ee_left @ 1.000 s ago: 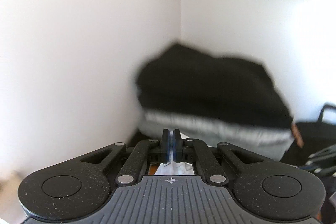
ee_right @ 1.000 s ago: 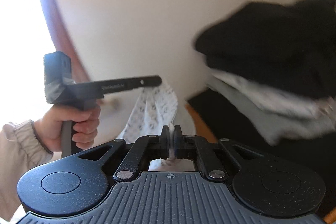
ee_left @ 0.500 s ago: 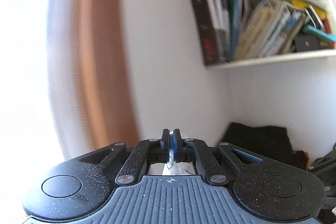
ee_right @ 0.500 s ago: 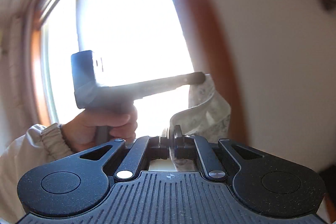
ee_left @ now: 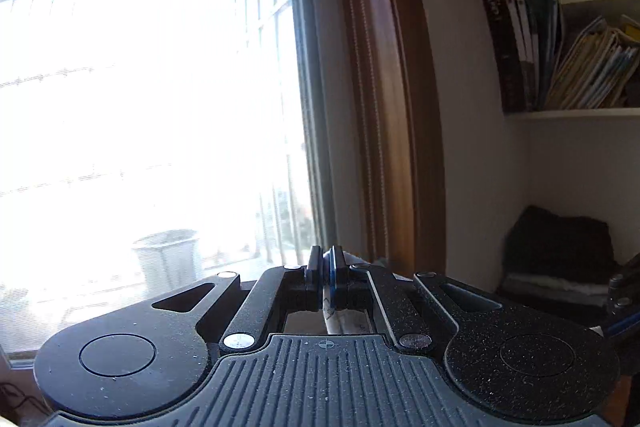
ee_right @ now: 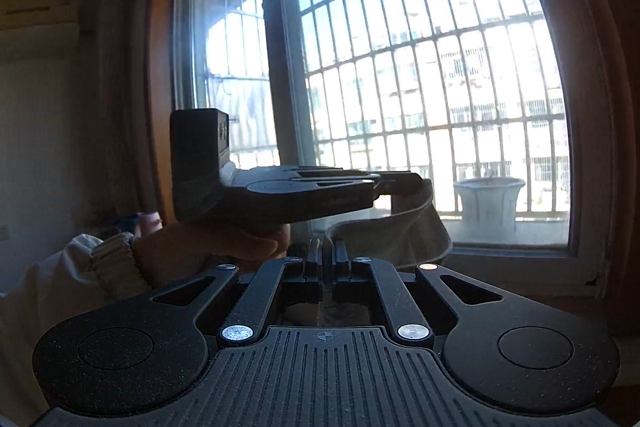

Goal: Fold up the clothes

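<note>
A light patterned cloth [ee_right: 404,227] hangs in the air between both grippers, seen against the window in the right wrist view. My left gripper [ee_left: 326,277] is shut on an edge of it; a sliver of the cloth [ee_left: 336,319] shows behind the closed fingers. In the right wrist view that same left gripper [ee_right: 416,181] pinches the cloth's upper corner, held by a person's hand [ee_right: 208,251] in a pale sleeve. My right gripper [ee_right: 327,259] is shut on the cloth's lower edge. Most of the cloth is hidden below both grippers.
A barred window [ee_right: 420,67] with a wooden frame [ee_left: 384,87] fills the view ahead. A shelf of books [ee_left: 560,55] hangs at the right. Under it lies a stack of folded dark and light clothes [ee_left: 556,251]. A white planter [ee_right: 488,199] stands outside.
Both grippers have swung up and to the left with the cloth, from facing the folded stack and wall to facing the window. Both stay shut on the cloth.
</note>
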